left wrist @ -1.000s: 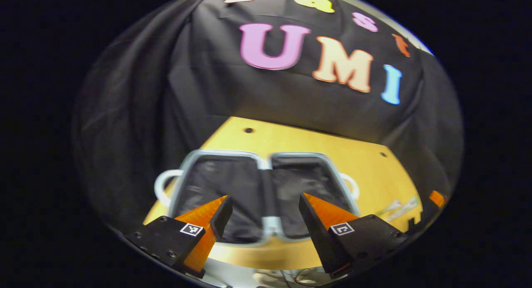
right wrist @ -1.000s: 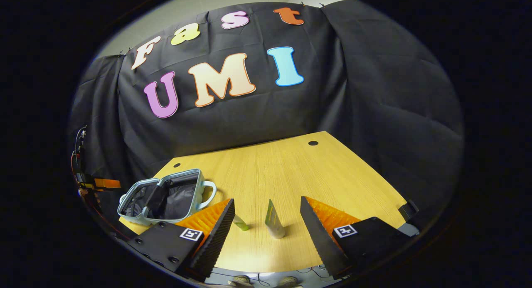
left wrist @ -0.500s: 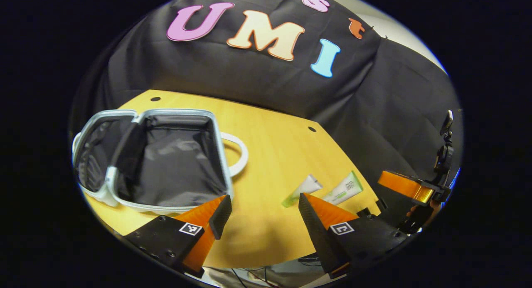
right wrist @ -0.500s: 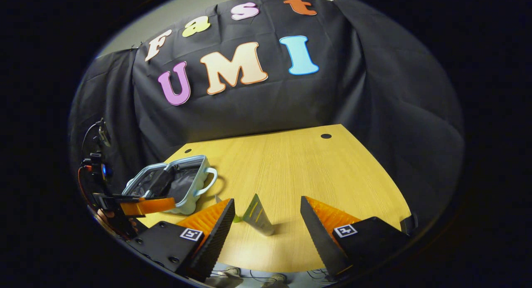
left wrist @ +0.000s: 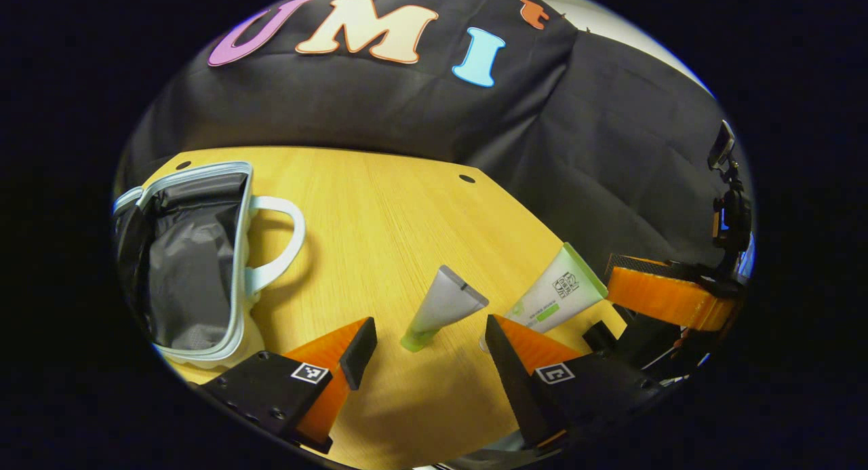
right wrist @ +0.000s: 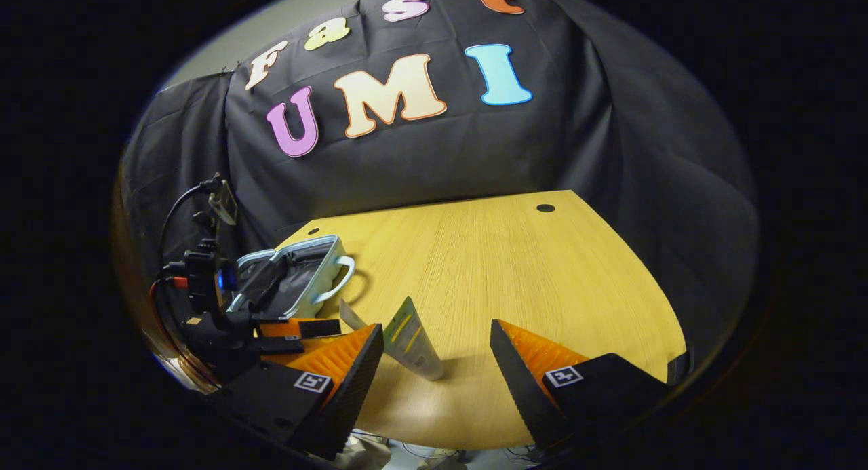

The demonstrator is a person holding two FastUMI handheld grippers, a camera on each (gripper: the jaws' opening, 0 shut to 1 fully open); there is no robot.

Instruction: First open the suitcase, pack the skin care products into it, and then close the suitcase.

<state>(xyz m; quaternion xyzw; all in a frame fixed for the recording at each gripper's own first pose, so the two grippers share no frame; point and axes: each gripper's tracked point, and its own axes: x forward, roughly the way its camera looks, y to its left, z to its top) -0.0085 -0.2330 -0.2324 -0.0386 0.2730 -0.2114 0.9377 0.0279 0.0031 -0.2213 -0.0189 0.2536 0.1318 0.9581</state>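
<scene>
The small suitcase (left wrist: pixel 190 266) lies open on the wooden table (left wrist: pixel 380 205), its dark lining showing inside a pale blue rim and its looped handle toward the middle. A grey tube with a green cap (left wrist: pixel 442 307) lies just ahead of my left gripper (left wrist: pixel 424 348), which is open and empty. A white tube with green print (left wrist: pixel 556 290) lies beside its right finger. In the right gripper view the white tube (right wrist: pixel 410 338) lies between the fingers of my open right gripper (right wrist: pixel 437 361), nearer the left one. The grey tube (right wrist: pixel 352 314) is partly hidden there. The suitcase (right wrist: pixel 298 273) sits at far left.
The right gripper (left wrist: pixel 630 300) reaches in from the right edge of the left gripper view. The left gripper (right wrist: pixel 305 334), with its cable, hovers between suitcase and tubes in the right gripper view. Bare table (right wrist: pixel 529 266) stretches to the right, ending at the black cloth.
My left gripper has swung right, away from the open suitcase and over to the two tubes. The right gripper has edged closer to the white tube. Both stay open.
</scene>
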